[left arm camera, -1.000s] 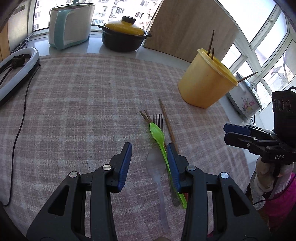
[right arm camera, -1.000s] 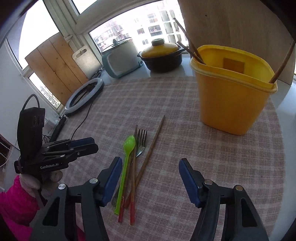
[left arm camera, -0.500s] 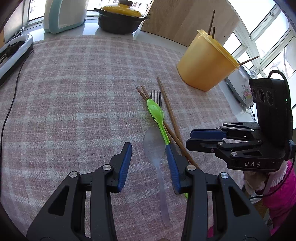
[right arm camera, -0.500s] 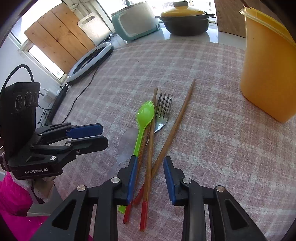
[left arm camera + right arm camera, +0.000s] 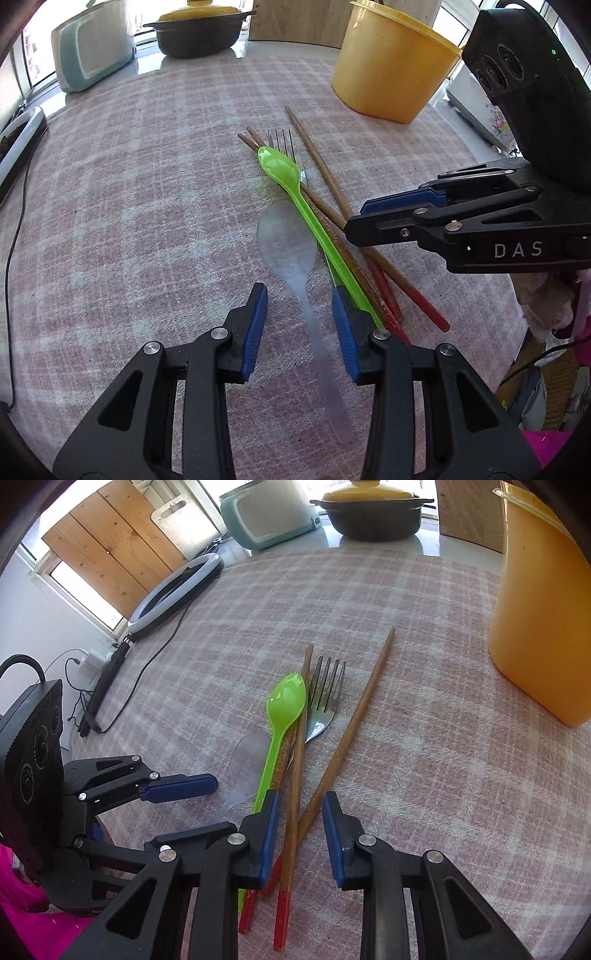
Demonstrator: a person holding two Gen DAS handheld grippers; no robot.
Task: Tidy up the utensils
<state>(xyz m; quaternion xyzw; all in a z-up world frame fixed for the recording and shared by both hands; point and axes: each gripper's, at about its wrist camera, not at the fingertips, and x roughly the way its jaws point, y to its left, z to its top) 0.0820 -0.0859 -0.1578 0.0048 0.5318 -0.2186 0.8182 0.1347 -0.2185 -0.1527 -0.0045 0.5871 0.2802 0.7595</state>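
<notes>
A pile of utensils lies on the plaid cloth: a green plastic spoon [image 5: 284, 173] [image 5: 286, 701], a clear plastic spoon [image 5: 291, 243] [image 5: 245, 760], a metal fork [image 5: 282, 138] [image 5: 325, 698] and red-tipped wooden chopsticks [image 5: 321, 170] [image 5: 295, 775]. My left gripper [image 5: 298, 317] is open, its jaws on either side of the clear spoon's handle. My right gripper [image 5: 297, 823] [image 5: 354, 221] is open, its jaws astride the crossed chopsticks. A yellow tub [image 5: 391, 62] [image 5: 539, 609] stands beyond the pile.
A black pot with a yellow lid [image 5: 199, 26] [image 5: 373, 513] and a teal appliance [image 5: 92, 55] [image 5: 269, 513] stand at the back. A ring light [image 5: 177, 590] and its cable lie at the left. A wooden board [image 5: 295, 18] leans behind the tub.
Both grippers have moved down and in toward the utensil pile. The left jaws now sit astride the clear spoon's handle, and the right jaws have narrowed around the chopsticks.
</notes>
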